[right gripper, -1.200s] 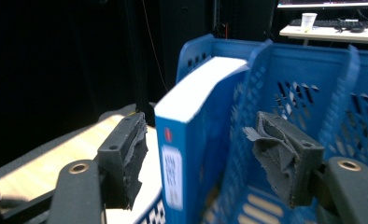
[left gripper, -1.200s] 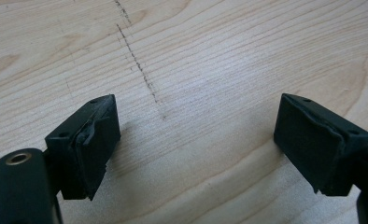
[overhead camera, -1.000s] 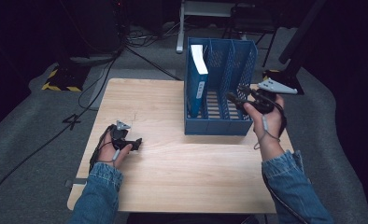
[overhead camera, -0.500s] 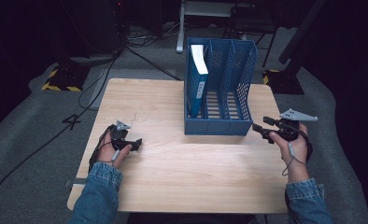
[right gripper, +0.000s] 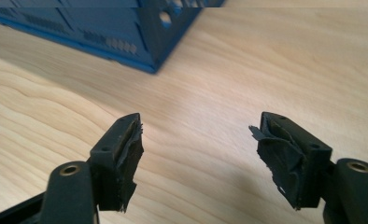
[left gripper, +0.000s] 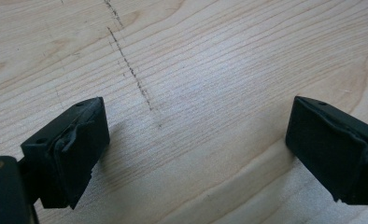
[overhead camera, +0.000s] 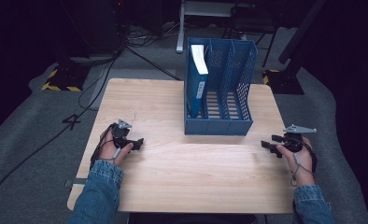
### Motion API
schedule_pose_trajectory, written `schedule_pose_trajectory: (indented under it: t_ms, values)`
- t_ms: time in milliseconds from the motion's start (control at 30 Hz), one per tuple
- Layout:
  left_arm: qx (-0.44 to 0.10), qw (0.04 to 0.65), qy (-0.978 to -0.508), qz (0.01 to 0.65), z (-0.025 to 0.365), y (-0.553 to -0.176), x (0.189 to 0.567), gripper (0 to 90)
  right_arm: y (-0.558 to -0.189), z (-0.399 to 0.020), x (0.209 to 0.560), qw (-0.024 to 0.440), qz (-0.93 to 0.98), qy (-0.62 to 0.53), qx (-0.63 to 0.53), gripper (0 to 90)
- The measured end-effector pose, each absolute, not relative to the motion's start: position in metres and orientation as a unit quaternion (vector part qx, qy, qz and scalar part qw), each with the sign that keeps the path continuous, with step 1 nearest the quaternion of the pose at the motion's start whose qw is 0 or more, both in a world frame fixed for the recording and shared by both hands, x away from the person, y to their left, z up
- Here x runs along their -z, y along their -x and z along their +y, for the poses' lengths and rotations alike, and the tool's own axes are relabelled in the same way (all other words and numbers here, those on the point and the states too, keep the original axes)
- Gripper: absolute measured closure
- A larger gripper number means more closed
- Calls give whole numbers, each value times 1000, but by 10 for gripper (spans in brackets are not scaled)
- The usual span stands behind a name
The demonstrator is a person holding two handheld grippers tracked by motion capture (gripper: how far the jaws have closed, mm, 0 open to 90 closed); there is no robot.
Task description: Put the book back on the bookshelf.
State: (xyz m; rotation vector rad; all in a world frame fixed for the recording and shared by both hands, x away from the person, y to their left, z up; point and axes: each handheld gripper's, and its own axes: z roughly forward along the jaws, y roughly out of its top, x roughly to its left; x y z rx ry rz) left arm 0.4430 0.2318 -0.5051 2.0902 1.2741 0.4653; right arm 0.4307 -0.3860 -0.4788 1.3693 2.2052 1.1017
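Two grippers sit low at the near side of the wooden table (overhead camera: 173, 177), well apart, one toward each side edge. The left gripper (overhead camera: 136, 143) rests in a hand on the left part of the tabletop, and its jaws, which have just been opening, stand wide apart with bare wood between them. The right gripper (overhead camera: 269, 144) is held near the right edge, pointing inward; its jaws have also just been opening and stand apart with nothing between them.

Between the two and farther back stands a blue file rack (overhead camera: 219, 126) with perforated walls. In its leftmost slot a blue book (overhead camera: 197, 88) stands upright, its white top edge showing. The spine bears a pale label, but the print is too small to read.

In the right gripper view the rack's lower corner is cut off by the top edge. In the left gripper view a faint dotted scratch (left gripper: 130, 70) runs across the grain.

Grey carpet (overhead camera: 28, 154) surrounds the table, cables trail over it, and the room behind is dark; what looks like yellow-black tape (overhead camera: 60, 86) marks a stand's base.
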Motion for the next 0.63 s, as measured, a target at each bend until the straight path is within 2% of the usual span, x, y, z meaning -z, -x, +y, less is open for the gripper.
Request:
schedule_pose_trajectory:
  t_ms: [133, 233, 333, 400, 633]
  values:
    - [-174, 319, -798, 481, 232, -443, 505, 63, -431, -393, 492, 164, 774, -484, -374, 304]
    - [-167, 314, -806, 473, 230, -444, 506, 1, -430, -399, 501, 178, 784, -466, -369, 256]
    - [-167, 314, -806, 473, 230, -444, 506, 1, -430, -398, 502, 179, 800, -446, -359, 206]
    - [-168, 314, -806, 473, 230, -444, 506, 1, -433, -394, 504, 197, 804, -437, -352, 136]
    - [-167, 315, -806, 473, 230, -444, 506, 1, -436, -389, 505, 196, 802, -447, -344, 95]
